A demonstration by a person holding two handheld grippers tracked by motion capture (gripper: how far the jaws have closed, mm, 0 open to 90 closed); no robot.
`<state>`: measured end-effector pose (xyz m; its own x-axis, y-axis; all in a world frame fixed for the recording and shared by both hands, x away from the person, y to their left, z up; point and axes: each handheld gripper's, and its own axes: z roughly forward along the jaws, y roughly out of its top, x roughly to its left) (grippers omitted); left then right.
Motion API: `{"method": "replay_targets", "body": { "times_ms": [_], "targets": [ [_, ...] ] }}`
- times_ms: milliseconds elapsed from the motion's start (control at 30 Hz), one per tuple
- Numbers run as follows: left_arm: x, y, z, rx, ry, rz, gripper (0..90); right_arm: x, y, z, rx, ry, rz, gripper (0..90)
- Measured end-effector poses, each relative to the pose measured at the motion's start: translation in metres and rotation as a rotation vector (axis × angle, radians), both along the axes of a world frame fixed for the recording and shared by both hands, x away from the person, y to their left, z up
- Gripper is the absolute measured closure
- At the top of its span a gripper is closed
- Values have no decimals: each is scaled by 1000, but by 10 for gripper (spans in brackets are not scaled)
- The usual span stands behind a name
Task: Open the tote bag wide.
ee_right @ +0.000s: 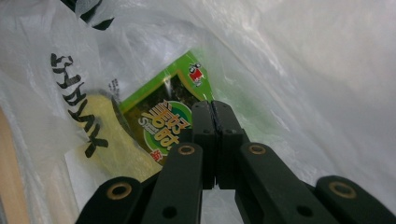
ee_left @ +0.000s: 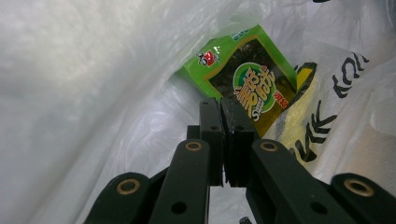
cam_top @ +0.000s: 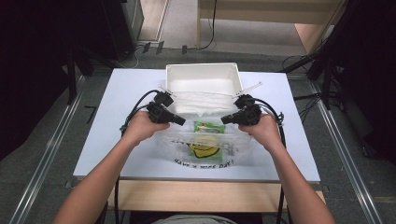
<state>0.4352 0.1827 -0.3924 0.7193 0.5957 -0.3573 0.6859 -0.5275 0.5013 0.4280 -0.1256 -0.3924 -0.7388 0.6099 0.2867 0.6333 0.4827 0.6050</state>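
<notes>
A clear plastic bag (cam_top: 184, 151) with a yellow smiley print and black lettering lies on the white table (cam_top: 121, 93), its mouth held up between my two grippers. Inside it sits a green snack packet (cam_top: 208, 126). My left gripper (cam_top: 180, 121) pinches the bag's left side with its jaws shut on the film. My right gripper (cam_top: 226, 120) does the same on the right side. In the left gripper view the shut left gripper (ee_left: 220, 105) points at the green packet (ee_left: 247, 84) through the film. In the right gripper view the shut right gripper (ee_right: 212, 105) points at the packet (ee_right: 163, 116).
A white plastic bin (cam_top: 203, 77) stands just behind the bag at the table's far middle. Cables trail from both grippers along the forearms. Bare table lies to the left and right of the hands. A wooden edge runs along the near side.
</notes>
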Motion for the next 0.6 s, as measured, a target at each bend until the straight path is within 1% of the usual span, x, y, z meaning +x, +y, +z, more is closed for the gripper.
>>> {"method": "replay_targets", "body": {
  "times_ms": [67,100,200,233,267,400,500,533,600],
  "targets": [
    [0,0,-4,0,5,3,888,-1,-2,-3,11,3,-11,900],
    [0,1,-6,-7,9,7,887,-1,-3,-5,13,10,-14,900],
    [-1,1,-11,-13,18,14,886,-2,-5,-12,-4,17,-28,900],
    [-1,2,-13,-5,19,13,885,-2,-6,-13,-8,18,-31,900],
    [-1,2,-15,-10,19,16,884,-2,-7,-16,-4,17,-41,900],
    [-2,1,-21,4,24,15,882,-3,-11,-25,4,37,-51,900],
    [-3,1,-27,-2,32,25,882,-5,-14,-32,1,41,-60,900],
    [-3,1,-29,3,35,26,882,-6,-14,-34,1,44,-64,900],
    [-4,2,-32,15,28,34,882,-6,-15,-37,-4,45,-69,900]
  ]
}}
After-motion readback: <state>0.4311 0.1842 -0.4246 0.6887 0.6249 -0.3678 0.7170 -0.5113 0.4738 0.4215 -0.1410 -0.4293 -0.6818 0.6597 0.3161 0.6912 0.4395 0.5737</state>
